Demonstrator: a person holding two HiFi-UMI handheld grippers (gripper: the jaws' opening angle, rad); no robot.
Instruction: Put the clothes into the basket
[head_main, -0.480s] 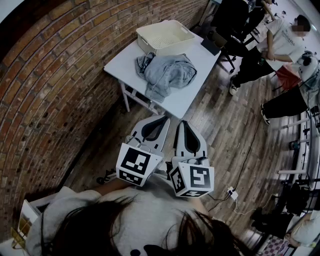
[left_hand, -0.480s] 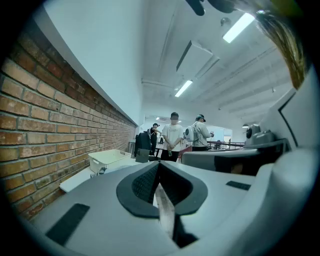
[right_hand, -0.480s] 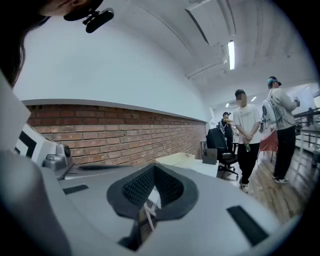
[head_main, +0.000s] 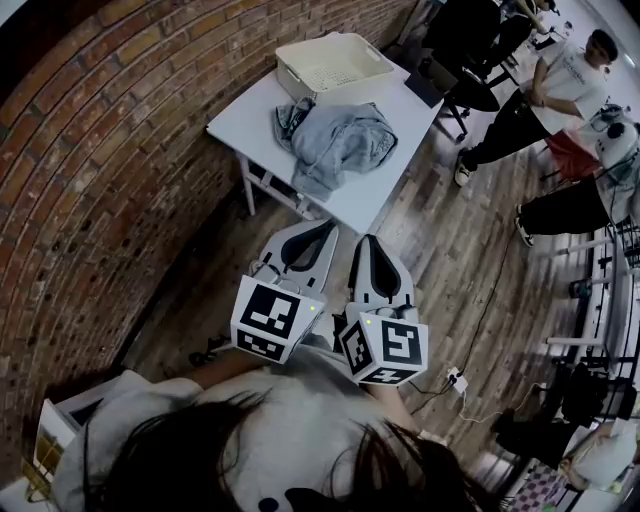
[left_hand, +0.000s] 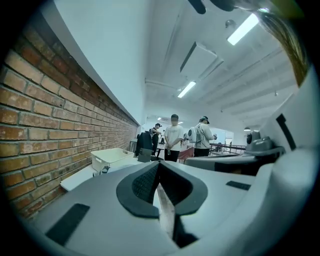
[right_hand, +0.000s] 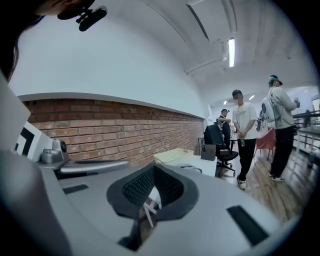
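Note:
A crumpled grey garment (head_main: 332, 142) lies on a white table (head_main: 375, 195) ahead of me. A cream slatted basket (head_main: 330, 66) stands at the table's far end, just beyond the garment; it shows small in the left gripper view as the basket (left_hand: 111, 157) and in the right gripper view as the basket (right_hand: 173, 156). My left gripper (head_main: 322, 232) and right gripper (head_main: 368, 245) are held side by side in front of my chest, well short of the table. Both are shut with nothing between the jaws.
A brick wall (head_main: 110, 150) runs along the left of the table. Several people (head_main: 565, 85) and a dark office chair (head_main: 470, 40) are beyond the table at the right. A cable and power strip (head_main: 457, 382) lie on the wooden floor.
The whole view has shifted slightly; the table and basket sit a little higher and to the right in the frame. The grippers keep their place side by side.

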